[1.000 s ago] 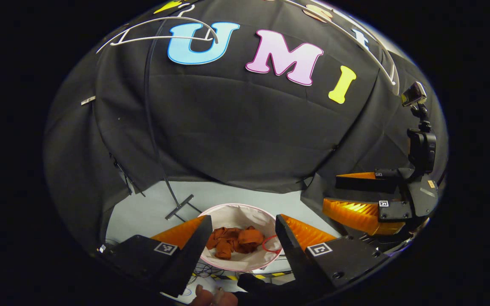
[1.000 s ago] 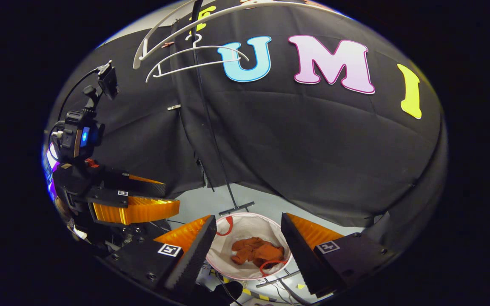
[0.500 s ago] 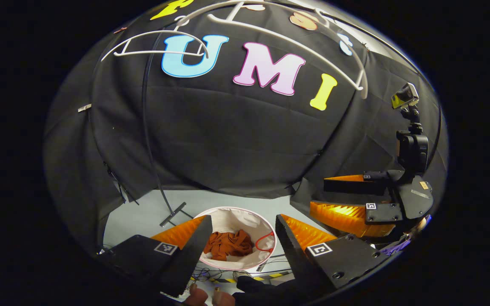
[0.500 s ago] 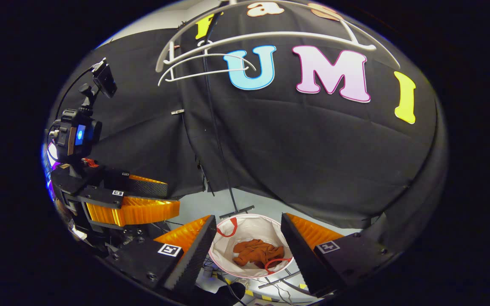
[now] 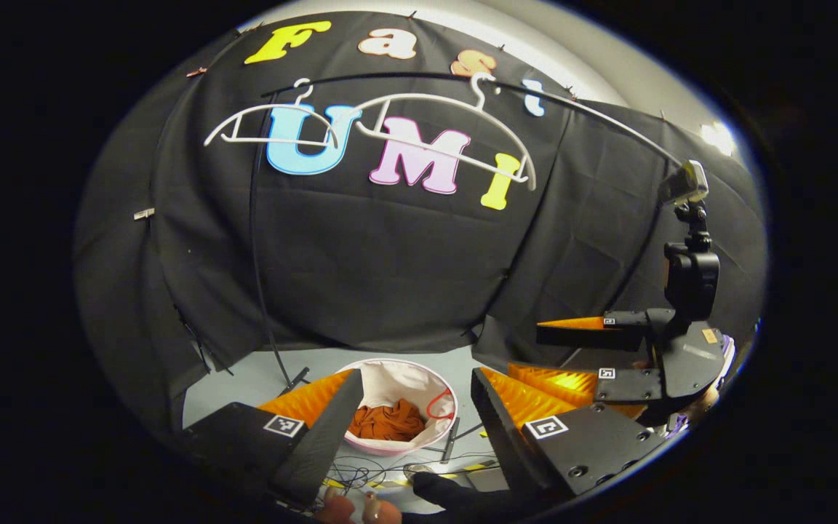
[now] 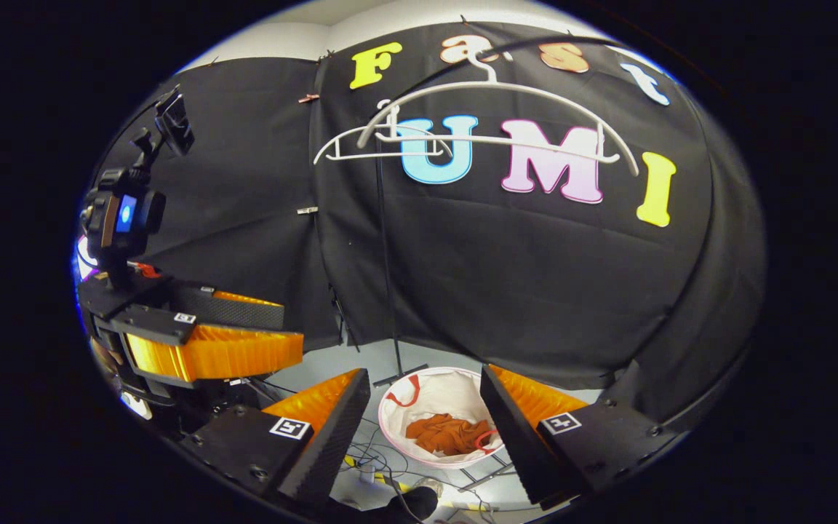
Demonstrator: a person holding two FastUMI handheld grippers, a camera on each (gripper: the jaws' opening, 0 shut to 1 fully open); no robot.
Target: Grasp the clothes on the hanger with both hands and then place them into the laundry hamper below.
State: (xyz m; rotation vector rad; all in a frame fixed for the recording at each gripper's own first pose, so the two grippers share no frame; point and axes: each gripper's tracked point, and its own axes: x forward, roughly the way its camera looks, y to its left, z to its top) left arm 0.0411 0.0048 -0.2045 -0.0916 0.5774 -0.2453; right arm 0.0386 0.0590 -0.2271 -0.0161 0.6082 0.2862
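Both grippers, left gripper (image 5: 410, 407) and right gripper (image 6: 425, 411), hold fingers apart above the white round fabric hamper (image 6: 397, 415), partly hiding its rim around the crumpled rust-orange garment (image 6: 449, 434).

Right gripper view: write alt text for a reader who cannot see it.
Orange clothes lie in a white laundry hamper on the floor, seen between the open fingers of the right hand-held gripper. Two bare white hangers hang on a rail above; the left hand-held gripper is open too.

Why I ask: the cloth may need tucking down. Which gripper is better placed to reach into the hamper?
Right, narrowly. Both are open above the hamper, but the cloth lies nearly midway between the fingers of the right gripper and off towards one finger of the left gripper.
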